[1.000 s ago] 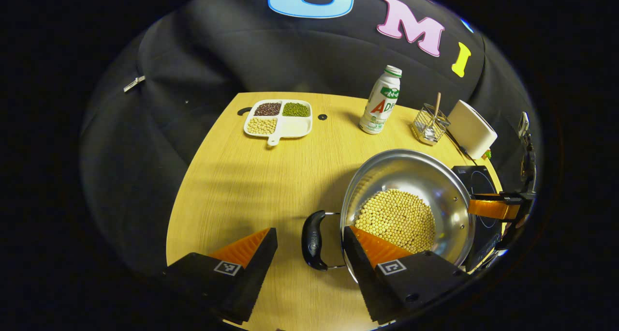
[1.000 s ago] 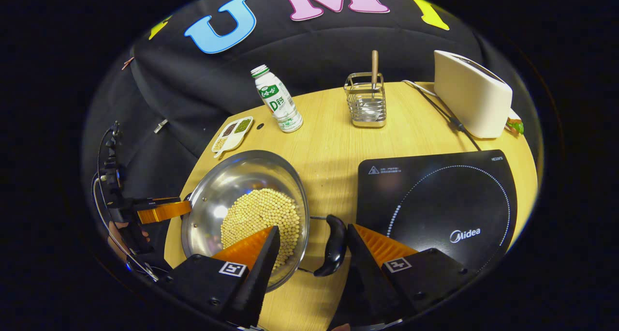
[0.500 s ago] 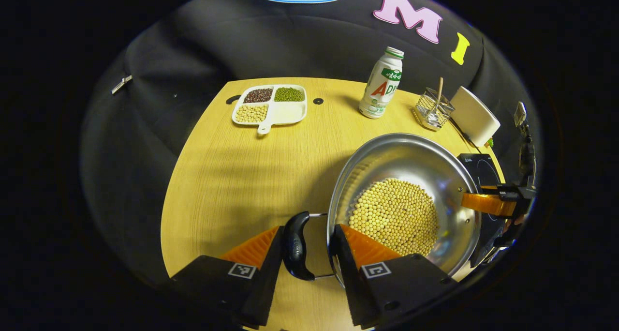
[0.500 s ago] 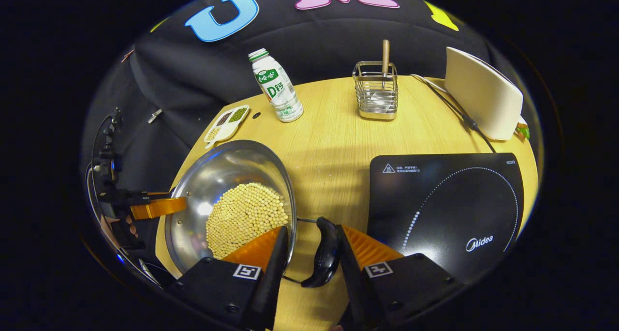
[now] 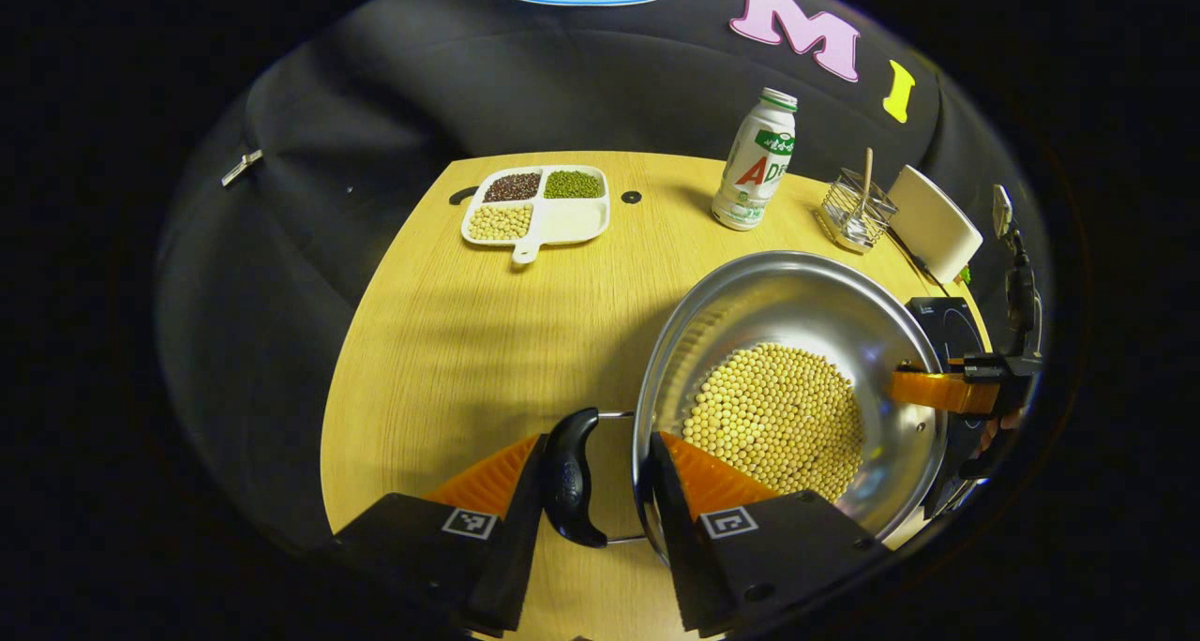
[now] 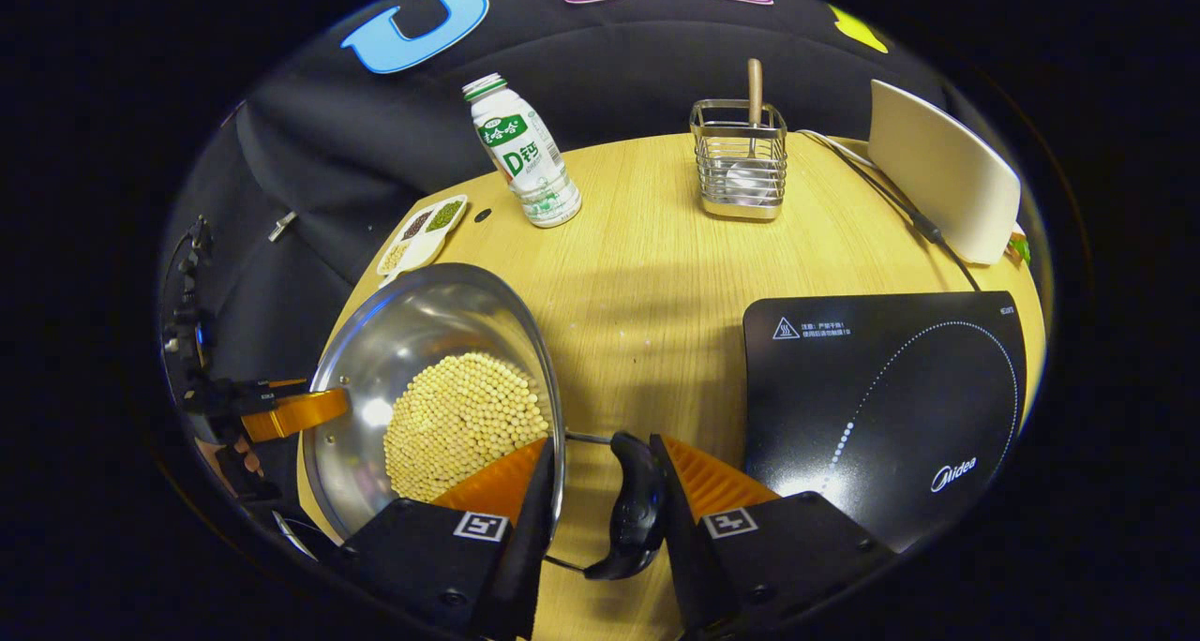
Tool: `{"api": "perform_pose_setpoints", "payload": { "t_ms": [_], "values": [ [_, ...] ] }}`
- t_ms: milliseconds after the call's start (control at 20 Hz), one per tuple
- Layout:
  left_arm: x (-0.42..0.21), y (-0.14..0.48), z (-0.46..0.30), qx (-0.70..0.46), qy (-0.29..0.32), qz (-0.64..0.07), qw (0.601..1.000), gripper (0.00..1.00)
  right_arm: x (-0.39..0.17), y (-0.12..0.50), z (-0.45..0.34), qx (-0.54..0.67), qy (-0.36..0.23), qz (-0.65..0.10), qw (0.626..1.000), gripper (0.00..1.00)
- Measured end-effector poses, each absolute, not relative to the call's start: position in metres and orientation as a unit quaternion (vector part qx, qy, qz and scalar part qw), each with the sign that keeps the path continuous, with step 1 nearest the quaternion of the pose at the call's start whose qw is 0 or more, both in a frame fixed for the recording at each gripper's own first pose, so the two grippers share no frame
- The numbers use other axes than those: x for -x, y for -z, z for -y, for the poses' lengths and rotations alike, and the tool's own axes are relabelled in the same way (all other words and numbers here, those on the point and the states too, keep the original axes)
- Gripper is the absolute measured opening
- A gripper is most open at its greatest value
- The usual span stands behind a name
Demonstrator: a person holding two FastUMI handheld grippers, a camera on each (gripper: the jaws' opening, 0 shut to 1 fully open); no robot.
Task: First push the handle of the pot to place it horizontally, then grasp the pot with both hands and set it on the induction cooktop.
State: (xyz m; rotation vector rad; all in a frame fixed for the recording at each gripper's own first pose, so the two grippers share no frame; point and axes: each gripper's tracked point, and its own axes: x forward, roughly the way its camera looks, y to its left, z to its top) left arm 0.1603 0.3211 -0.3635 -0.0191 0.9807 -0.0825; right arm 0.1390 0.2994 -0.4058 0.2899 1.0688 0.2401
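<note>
Wooden table (image 5: 450,341) – each gripper straddles a black handle of the pot (image 5: 797,341): left gripper (image 5: 592,491), right gripper (image 6: 600,491), both look clamped on.

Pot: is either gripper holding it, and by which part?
Both are. The left gripper pinches the pot across its left handle and rim; the right gripper pinches across the right handle and rim.

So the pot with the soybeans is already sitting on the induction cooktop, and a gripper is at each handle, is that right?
Not quite. The pot of soybeans is not on the induction cooktop yet; the right gripper view shows it left of the cooktop, with bare table between them. The rest holds: the right gripper and the left gripper each straddle a black handle.
</note>
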Motion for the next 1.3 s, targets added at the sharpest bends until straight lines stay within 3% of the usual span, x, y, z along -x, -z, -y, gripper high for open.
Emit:
{"api": "perform_pose_setpoints", "payload": {
  "t_ms": [200,700,1300],
  "values": [
    [-0.156,0.361,-0.321,0.012,0.032,-0.471,0.881,0.56,-0.138,0.404,-0.298,-0.123,-0.109,-0.505,0.847,0.51],
    [-0.136,0.311,-0.290,0.008,0.027,-0.460,0.887,0.55,-0.128,0.347,-0.266,-0.121,-0.113,-0.502,0.849,0.51],
    [-0.125,0.276,-0.166,0.012,0.055,-0.465,0.884,0.55,-0.109,0.311,-0.140,-0.131,-0.089,-0.502,0.851,0.50]
  ]
}}
